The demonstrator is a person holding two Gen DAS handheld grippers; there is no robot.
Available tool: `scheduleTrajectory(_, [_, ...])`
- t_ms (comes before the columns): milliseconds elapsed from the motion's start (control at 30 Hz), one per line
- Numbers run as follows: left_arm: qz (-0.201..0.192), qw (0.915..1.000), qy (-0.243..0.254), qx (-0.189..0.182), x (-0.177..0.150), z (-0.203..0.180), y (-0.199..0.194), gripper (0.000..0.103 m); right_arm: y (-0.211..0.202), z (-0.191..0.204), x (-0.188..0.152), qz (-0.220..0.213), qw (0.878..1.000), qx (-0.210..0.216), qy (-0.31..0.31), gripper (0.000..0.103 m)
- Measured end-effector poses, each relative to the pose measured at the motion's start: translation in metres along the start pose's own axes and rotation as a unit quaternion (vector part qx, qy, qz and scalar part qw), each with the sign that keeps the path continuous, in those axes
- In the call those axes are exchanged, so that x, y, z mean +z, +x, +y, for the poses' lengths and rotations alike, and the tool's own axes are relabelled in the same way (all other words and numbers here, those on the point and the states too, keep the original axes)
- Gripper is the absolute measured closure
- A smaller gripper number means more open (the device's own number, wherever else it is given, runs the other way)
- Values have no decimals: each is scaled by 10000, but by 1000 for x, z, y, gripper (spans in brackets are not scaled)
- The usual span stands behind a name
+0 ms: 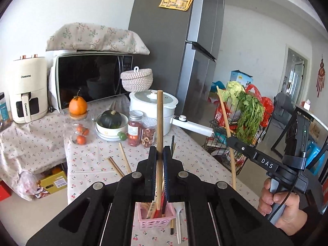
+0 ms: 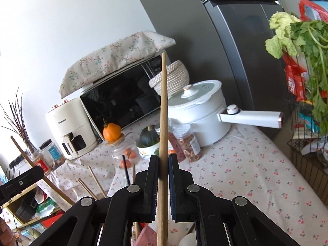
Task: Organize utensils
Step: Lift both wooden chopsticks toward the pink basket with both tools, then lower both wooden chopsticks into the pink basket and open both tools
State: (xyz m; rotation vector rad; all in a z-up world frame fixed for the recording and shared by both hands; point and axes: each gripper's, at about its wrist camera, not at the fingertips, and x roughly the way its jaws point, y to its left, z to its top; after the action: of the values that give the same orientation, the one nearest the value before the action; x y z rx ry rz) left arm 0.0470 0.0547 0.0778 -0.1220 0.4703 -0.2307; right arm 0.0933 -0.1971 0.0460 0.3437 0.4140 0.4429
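While each claw pinches one, left claw (image 1: 160,153), right claw (image 2: 163,162), pale wooden chopsticks (image 1: 159,123) stand upright, round-tipped.

Landmark: white electric pot (image 1: 152,110) is standing at the table's far end.
Blocking left of pot: two spice jars (image 1: 141,131), a squash bowl (image 1: 110,125) are crowding.
Lying nearer than jars: loose chopsticks (image 1: 117,164).
Open right of pot: bare cherry-print tablecloth (image 2: 246,176) is staying passable.
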Motion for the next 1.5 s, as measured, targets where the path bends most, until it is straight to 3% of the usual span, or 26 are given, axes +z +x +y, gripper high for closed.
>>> scheduleTrajectory(233, [483,9988,-52,-10,-8,23,38,97,30,49,-17,-33,9994,130,-330,98])
scheduleTrajectory(467, [1316,9870,-886,-257,-25,50,80,96,54,69,-33,-122,9990,-160,-392,98])
scheduleTrajectory(567, [1296,9876,-833,-315,-24,46,71,94,60,72,-39,-219,9985,-387,-330,98])
scheduleTrajectory(633, [1214,9896,-707,-303,-23,42,59,87,61,75,-42,-310,9978,-490,-313,98])
scheduleTrajectory(700, [1159,9906,-693,-233,-23,45,46,66,62,81,-45,-425,9964,-617,-389,98])
scheduleTrajectory(800, [1254,9894,-728,84,-28,56,31,52,63,93,-53,-624,9927,-848,-589,98])
scheduleTrajectory(1033, [1435,9844,-863,548,-40,87,19,51,83,117,-78,-992,9749,-1616,-1170,98])
scheduleTrajectory(1233, [1408,9840,-931,566,-43,100,11,51,97,135,-104,-1108,9610,-1877,-1703,98])
scheduleTrajectory(1500, [1495,9816,-1017,616,-49,107,11,51,102,133,-128,-875,9578,-1998,-1871,97])
